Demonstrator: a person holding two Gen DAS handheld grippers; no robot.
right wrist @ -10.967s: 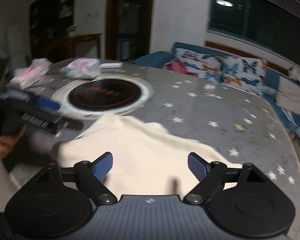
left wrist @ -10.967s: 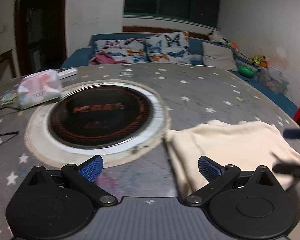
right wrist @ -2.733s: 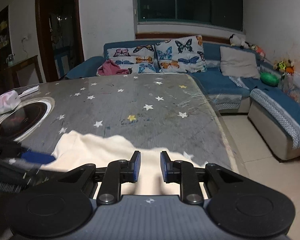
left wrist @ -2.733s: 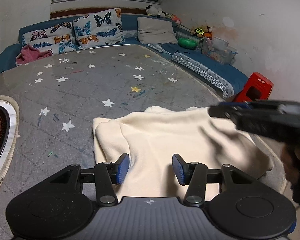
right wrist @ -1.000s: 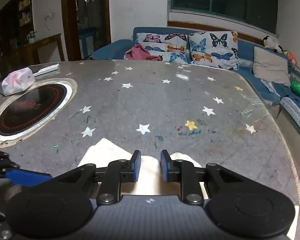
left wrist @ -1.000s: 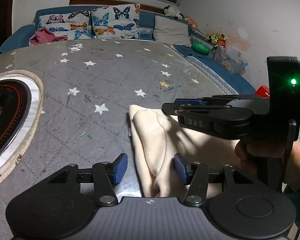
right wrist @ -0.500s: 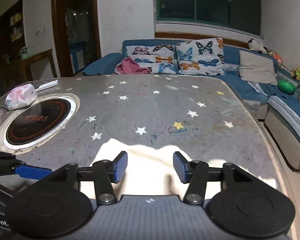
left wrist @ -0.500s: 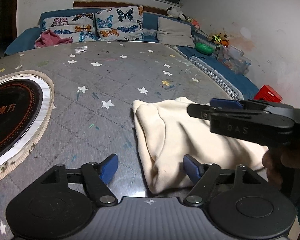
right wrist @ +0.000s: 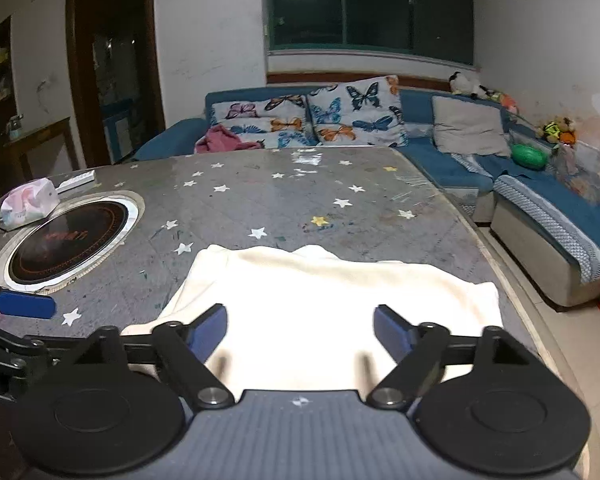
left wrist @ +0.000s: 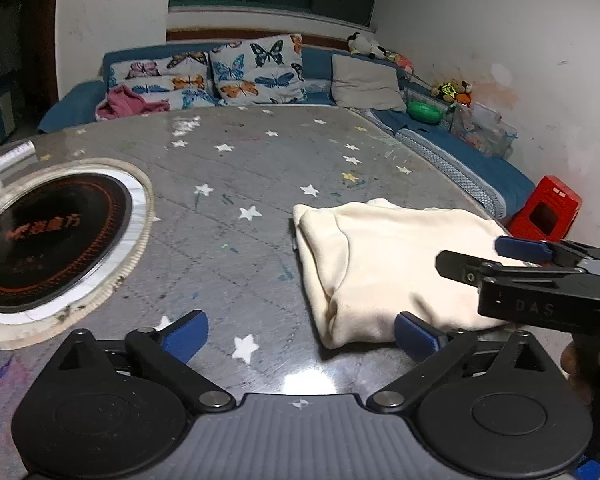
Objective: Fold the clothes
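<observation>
My left gripper (left wrist: pixel 300 336) has its jaws spreading wide, with bare tabletop and a white star between the blue pads; the folded corner of the cream garment (left wrist: pixel 384 264) lies just beside the right-hand pad, and I hold none of it. My right gripper (right wrist: pixel 300 330) is opening too, its blue pads apart above the garment (right wrist: pixel 328 304), which spreads below and past them; as far as I can tell the pads do not press on the cloth, though the bright glare there makes the near edge hard to read. The garment lies folded into a rough rectangle on the grey table (left wrist: pixel 236 168) with its printed stars, near the table's right edge and well apart from the round black cooktop (left wrist: pixel 48 236) set into the table on the left. From my left camera I see the right gripper (left wrist: pixel 512 258) from the side, hovering at the garment's near right corner, with part of my hand (left wrist: pixel 580 372) on its handle. Beyond the table stand a blue sofa (right wrist: pixel 428 152) with butterfly cushions (right wrist: pixel 356 116).
</observation>
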